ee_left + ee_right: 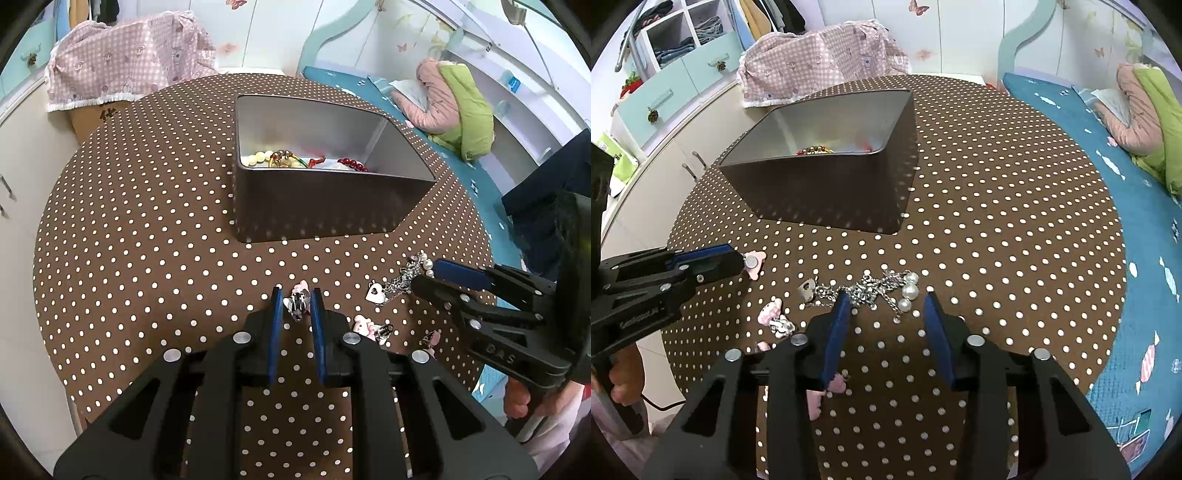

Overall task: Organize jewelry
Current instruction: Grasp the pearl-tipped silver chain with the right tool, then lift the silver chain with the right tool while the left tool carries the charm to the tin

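Observation:
A silver chain necklace with pearls [877,291] and a heart tag [375,293] lies bunched on the brown dotted tablecloth [979,229]. My right gripper [886,301] straddles it with its jaws open; the left finger touches the chain and the right one stands clear of the pearls [910,291]. My left gripper [296,295] is shut on a small pink and silver clip [298,304], which also shows at its tips in the right wrist view as the clip [753,264]. Behind both stands an open metal tin [325,206] holding bead bracelets [351,164].
More pink charms lie loose near the front edge [364,325] [430,338] [774,315]. A blue bed [1108,177] with a pink and green jacket [454,103] runs along the right. A pink checked cover [125,62] sits behind the round table.

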`<action>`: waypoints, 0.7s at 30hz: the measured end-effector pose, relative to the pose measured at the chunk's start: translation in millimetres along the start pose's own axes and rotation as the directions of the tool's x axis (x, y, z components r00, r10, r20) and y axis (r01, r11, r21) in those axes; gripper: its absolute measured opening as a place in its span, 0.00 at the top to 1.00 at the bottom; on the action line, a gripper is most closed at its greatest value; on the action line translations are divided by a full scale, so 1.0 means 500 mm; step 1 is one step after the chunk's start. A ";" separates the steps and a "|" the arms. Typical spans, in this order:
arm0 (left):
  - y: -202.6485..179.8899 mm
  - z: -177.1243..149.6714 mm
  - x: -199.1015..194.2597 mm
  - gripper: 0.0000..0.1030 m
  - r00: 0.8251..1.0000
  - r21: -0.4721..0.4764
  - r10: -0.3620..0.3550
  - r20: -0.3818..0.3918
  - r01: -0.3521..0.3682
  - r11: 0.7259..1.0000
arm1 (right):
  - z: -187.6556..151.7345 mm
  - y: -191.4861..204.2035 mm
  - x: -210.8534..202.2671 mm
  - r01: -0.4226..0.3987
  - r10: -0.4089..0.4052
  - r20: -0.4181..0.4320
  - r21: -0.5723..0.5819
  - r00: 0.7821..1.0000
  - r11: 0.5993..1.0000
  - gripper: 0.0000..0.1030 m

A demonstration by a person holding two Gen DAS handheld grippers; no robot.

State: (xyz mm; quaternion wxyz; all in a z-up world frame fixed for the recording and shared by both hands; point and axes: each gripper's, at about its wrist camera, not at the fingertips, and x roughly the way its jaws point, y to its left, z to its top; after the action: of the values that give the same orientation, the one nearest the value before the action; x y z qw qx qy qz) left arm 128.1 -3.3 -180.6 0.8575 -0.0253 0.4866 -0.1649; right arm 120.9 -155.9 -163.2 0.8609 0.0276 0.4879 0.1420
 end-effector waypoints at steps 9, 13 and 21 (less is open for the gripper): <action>0.005 0.003 -0.002 0.85 1.000 0.002 -0.001 0.004 0.001 1.000 | 0.009 -0.032 -0.001 0.035 -0.035 -0.002 0.045 0.999 0.998 0.76; 0.008 0.006 0.002 0.85 1.000 -0.003 -0.003 -0.001 0.003 1.000 | 0.004 -0.018 0.002 0.089 -0.088 0.007 -0.020 0.996 0.996 0.86; 0.011 0.016 -0.002 0.85 1.000 -0.004 -0.010 0.011 0.010 1.000 | 0.009 -0.037 0.003 0.068 -0.068 0.009 0.013 0.998 0.998 0.92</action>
State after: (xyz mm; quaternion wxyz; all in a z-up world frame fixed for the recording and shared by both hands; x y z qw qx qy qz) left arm 135.8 1.4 -176.9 0.8593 -0.0302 0.4821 -0.1680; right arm 129.6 -173.1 -165.5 0.8671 0.0170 0.4855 0.1096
